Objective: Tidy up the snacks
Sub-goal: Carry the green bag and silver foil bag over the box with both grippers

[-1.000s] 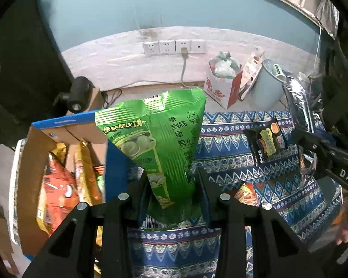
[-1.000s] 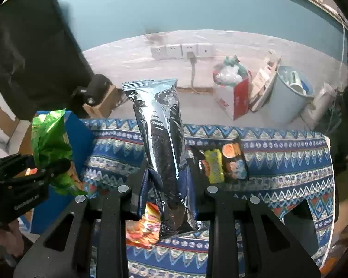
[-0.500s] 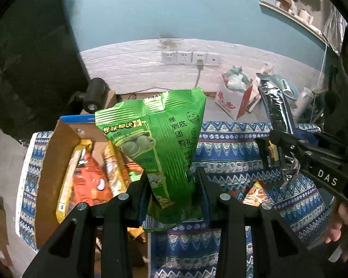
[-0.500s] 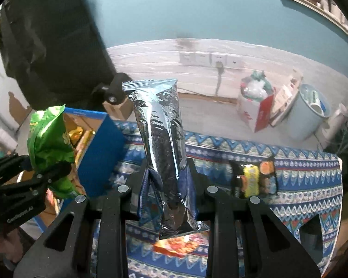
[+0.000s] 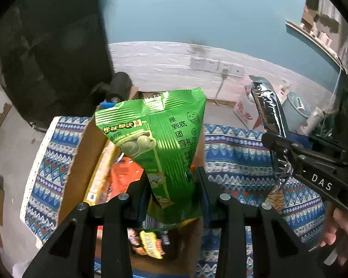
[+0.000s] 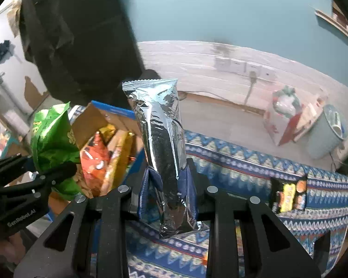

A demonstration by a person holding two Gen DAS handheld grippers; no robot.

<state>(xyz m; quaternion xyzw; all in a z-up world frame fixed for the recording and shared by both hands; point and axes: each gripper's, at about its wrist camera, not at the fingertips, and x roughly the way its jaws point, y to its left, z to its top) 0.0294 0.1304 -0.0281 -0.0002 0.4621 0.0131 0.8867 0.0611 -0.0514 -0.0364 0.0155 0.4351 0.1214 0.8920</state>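
My left gripper (image 5: pixel 172 180) is shut on a green snack bag (image 5: pixel 157 143) and holds it upright above an open cardboard box (image 5: pixel 81 157) with orange and yellow snack packs (image 5: pixel 120 176) inside. My right gripper (image 6: pixel 168 173) is shut on a silver foil snack pack (image 6: pixel 161 139), upright over the patterned cloth just right of the box (image 6: pixel 90 120). The right gripper and silver pack also show in the left wrist view (image 5: pixel 270 115). The green bag shows at the left in the right wrist view (image 6: pixel 53 139).
A blue patterned cloth (image 6: pixel 243 169) covers the table. A small dark snack packet with yellow and orange (image 6: pixel 288 194) lies on it at the right. An orange packet (image 5: pixel 276 199) lies near the front. Beyond stand a paper bag (image 6: pixel 283 118), a grey bin (image 6: pixel 327 134) and wall sockets (image 5: pixel 214 66).
Both grippers have moved left with their packs. The green bag is now over the open box, and the silver pack has come up beside the box's right wall.
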